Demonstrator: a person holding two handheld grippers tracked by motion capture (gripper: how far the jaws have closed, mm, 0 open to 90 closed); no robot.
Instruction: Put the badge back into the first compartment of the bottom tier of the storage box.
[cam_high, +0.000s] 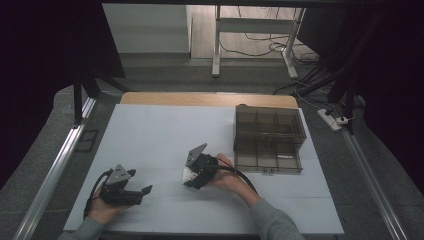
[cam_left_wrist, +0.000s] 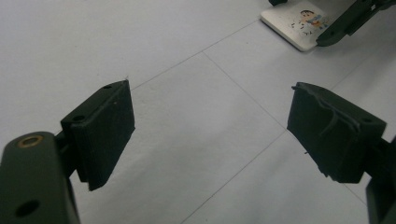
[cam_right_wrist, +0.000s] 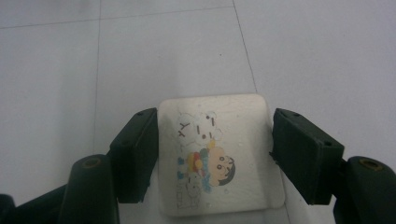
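Observation:
A small white square tile (cam_right_wrist: 219, 140) with a cartoon child printed on it lies flat on the white table (cam_high: 165, 130). My right gripper (cam_right_wrist: 215, 154) reaches down over it, its two black jaws pressed against the tile's left and right edges. From above, the tile (cam_high: 188, 174) peeks out under the right gripper (cam_high: 194, 176) near the table's middle front. My left gripper (cam_high: 142, 192) rests low at the front left, jaws wide apart over bare table (cam_left_wrist: 210, 126). In the left gripper view the tile (cam_left_wrist: 296, 23) sits at the top right.
A smoky transparent compartment box (cam_high: 270, 137) stands at the table's back right, its lid raised. A metal rail (cam_high: 55, 170) runs along the left side. Desk legs and cables (cam_high: 280, 45) lie on the floor beyond the table.

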